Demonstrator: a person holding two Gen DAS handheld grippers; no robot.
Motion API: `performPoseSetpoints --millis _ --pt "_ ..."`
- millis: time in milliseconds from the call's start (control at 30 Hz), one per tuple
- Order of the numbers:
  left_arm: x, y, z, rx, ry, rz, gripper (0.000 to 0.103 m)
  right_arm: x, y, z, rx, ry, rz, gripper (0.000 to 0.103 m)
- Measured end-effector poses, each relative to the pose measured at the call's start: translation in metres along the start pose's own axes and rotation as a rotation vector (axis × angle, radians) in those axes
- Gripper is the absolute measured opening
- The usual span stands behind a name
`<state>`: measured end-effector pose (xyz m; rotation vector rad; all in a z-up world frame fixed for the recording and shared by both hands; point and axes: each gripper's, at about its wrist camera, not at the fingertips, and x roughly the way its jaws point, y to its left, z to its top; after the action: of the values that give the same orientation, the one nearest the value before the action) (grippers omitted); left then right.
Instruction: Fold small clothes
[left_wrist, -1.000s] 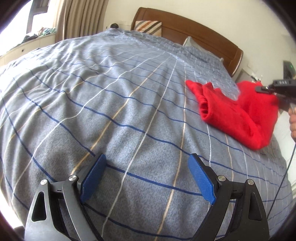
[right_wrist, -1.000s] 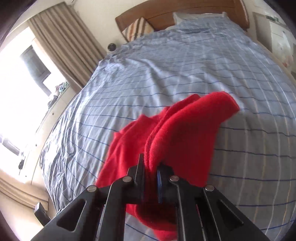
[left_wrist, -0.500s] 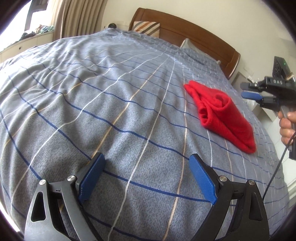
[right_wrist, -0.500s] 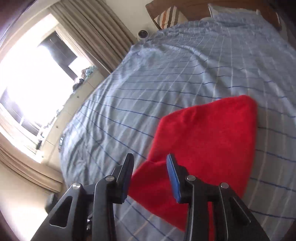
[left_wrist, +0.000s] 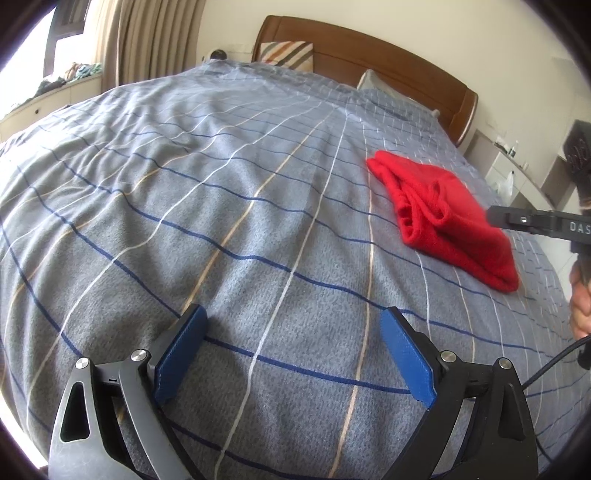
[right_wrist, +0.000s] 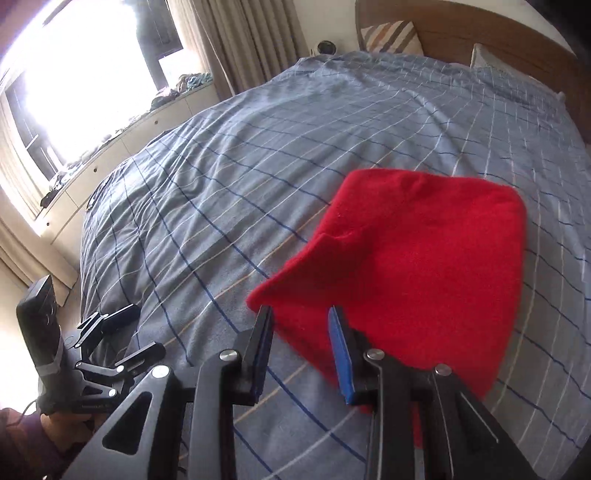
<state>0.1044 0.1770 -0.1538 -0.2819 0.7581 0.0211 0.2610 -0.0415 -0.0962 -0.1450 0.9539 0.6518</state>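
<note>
**Hovering over a loose fold: what might undo it**

Lying on the right side of the checked grey bedspread (left_wrist: 229, 206), the red knit garment (left_wrist: 454, 218) is folded into a thick, roughly square pad, with its open edges and layered hems turned toward the left and a rounded fold at the near end. The right gripper (right_wrist: 301, 317) hangs just above the garment's near-left corner, jaws narrowly parted after a recent opening and slight re-closing; nothing is pinched between them, though red cloth shows in the gap beyond. The left gripper (left_wrist: 291, 347) sits well apart from the garment, over bare bedspread at the near side, jaws spread wide and empty.

Risks, as I judge them:
- The knit looks soft and springy, so the top layer could creep open if nobody presses it flat.
- A descent now might catch only the upper layer at the corner, and lifting that would unroll the fold.
- The pads could also snag the bedspread beneath, dragging both together.
- The left gripper is too far off to steady the pile.
</note>
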Motion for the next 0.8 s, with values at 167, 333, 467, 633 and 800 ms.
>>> performPoseSetpoints --millis 167,333,467,633,800 --pt "0.001 -0.002 -0.001 0.021 0.002 0.018 0.097 -0.02 -0.039 -0.035 0.042 0.036 -0.138 0.033" --pt "0.001 -0.005 -0.004 0.05 0.007 0.042 0.097 -0.005 -0.042 -0.078 0.085 0.095 -0.162 0.033" --pt "0.002 -0.006 -0.005 0.057 0.01 0.046 0.099 -0.037 -0.03 -0.102 0.149 0.047 -0.147 0.072" --pt "0.003 -0.011 -0.007 0.09 0.016 0.069 0.1 -0.067 -0.024 -0.136 0.157 -0.011 -0.218 0.077" --pt "0.003 -0.011 -0.007 0.092 0.016 0.072 0.101 -0.081 -0.023 -0.16 0.207 -0.045 -0.238 0.077"
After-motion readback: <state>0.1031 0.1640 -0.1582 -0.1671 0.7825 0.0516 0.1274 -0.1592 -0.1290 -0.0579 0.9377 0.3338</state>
